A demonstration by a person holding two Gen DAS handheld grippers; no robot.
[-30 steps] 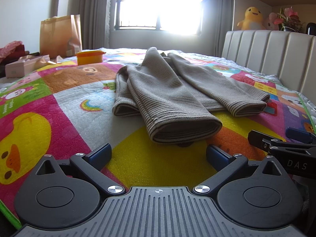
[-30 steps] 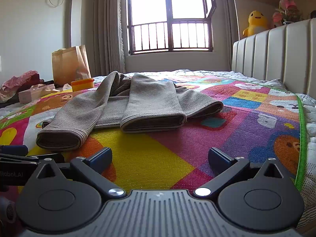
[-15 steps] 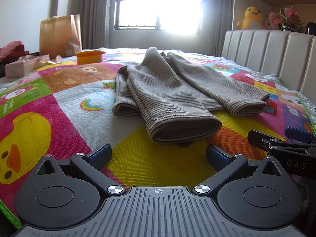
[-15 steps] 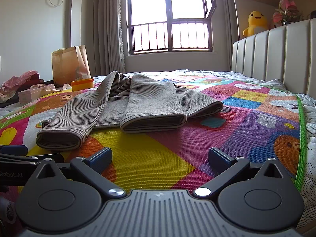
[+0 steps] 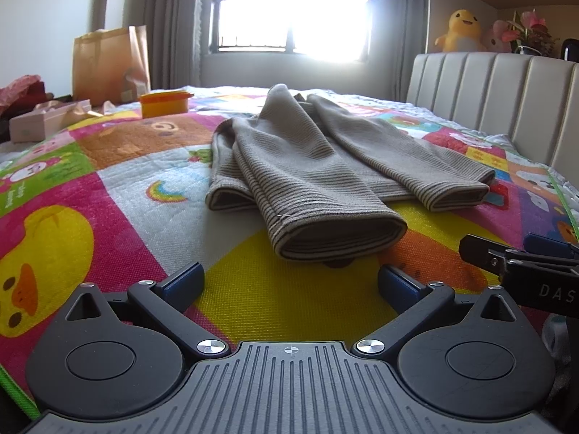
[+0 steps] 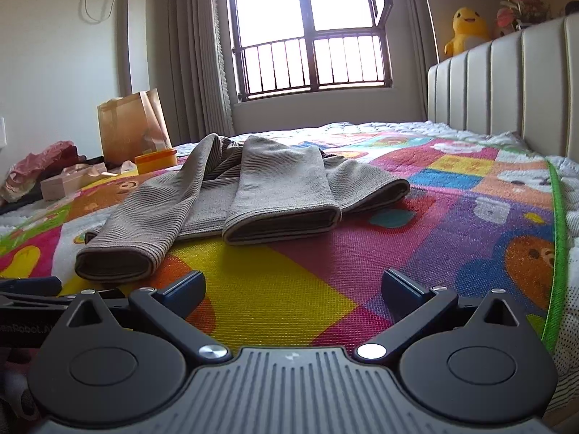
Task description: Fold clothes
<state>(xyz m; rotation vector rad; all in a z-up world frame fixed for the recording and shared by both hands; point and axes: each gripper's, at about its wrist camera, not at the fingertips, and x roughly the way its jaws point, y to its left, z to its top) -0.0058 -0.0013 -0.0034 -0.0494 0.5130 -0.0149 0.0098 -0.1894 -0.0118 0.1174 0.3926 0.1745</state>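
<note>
A grey-brown ribbed sweater point(image 5: 315, 166) lies on the colourful play mat point(image 5: 119, 195) covering the bed, body folded, both sleeves laid forward with cuffs toward me. My left gripper point(image 5: 291, 280) rests low on the mat, open and empty, just short of the nearer cuff point(image 5: 340, 238). In the right wrist view the same sweater point(image 6: 253, 188) sits ahead and to the left. My right gripper point(image 6: 293, 285) is open and empty too, a short way from the cuff point(image 6: 282, 222) ahead of it. Each gripper shows at the edge of the other's view.
A padded headboard point(image 5: 506, 97) runs along the right. At the far left stand a brown paper bag point(image 5: 110, 65), an orange tub point(image 5: 163, 103) and a pale box point(image 5: 47, 121). The mat's green edge point(image 6: 557, 253) marks the right side of the bed.
</note>
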